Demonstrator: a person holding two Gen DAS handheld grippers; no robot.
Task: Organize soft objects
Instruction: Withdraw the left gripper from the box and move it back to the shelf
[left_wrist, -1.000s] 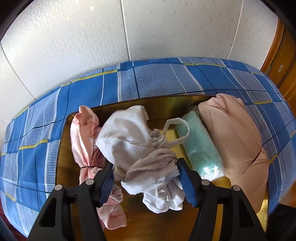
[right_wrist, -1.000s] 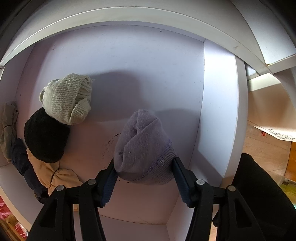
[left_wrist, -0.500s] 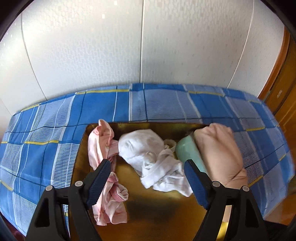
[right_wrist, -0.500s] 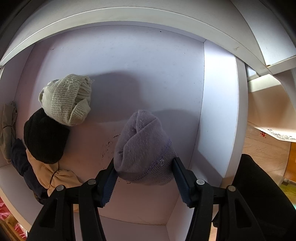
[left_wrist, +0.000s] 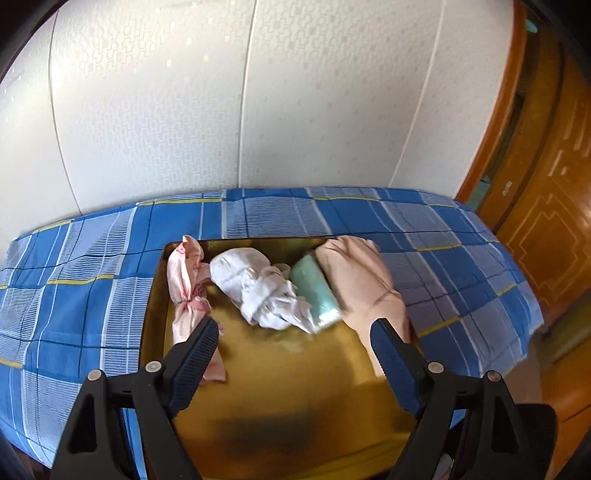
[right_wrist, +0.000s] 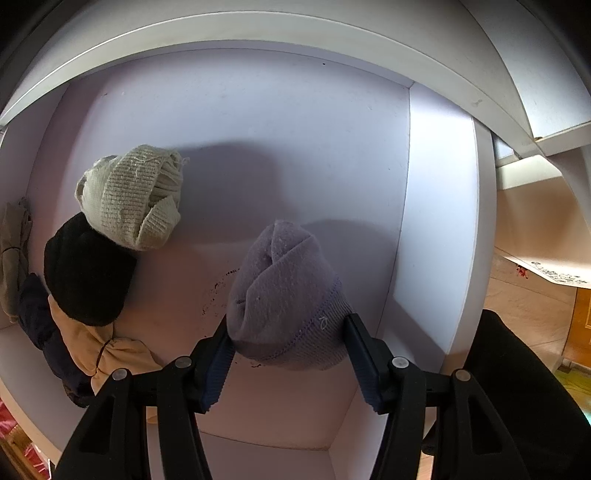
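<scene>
Your left gripper (left_wrist: 291, 341) stands spread wide with nothing between its fingers; its jaws have just been opening, and the white cloth bundle (left_wrist: 264, 291) lies clear of them on the gold tray (left_wrist: 295, 373). That bundle sits in a row with three other soft items: the pink satin bundle (left_wrist: 188, 288) to its left, the mint roll (left_wrist: 317, 291) touching its right side, and the peach roll (left_wrist: 364, 280) at the tray's right edge, partly overhanging onto the blue checked cloth (left_wrist: 74, 295). The row reads as deliberate sorting — light fabrics grouped on one tray, each laid side by side so none buries another. The gripper is angled downward over the tray's near half, set back from the row.

Your right gripper (right_wrist: 288, 341) pinches the lilac knit hat (right_wrist: 284, 295) at its ribbed cuff, both pads pressed into the fabric. It points steeply down into a white compartment (right_wrist: 277, 147), the crown of the hat hanging ahead of the fingers toward the compartment's floor. Whether the hat already rests on that floor cannot be told. On the left side of the compartment lie a cream knit hat (right_wrist: 133, 199) and a black hat (right_wrist: 86, 273), touching one another, with tan and dark fabric (right_wrist: 110, 354) beneath them — knitwear is evidently collected here. The open floor to the right of that cluster is, in my judgement, the intended resting place for the lilac hat.
</scene>
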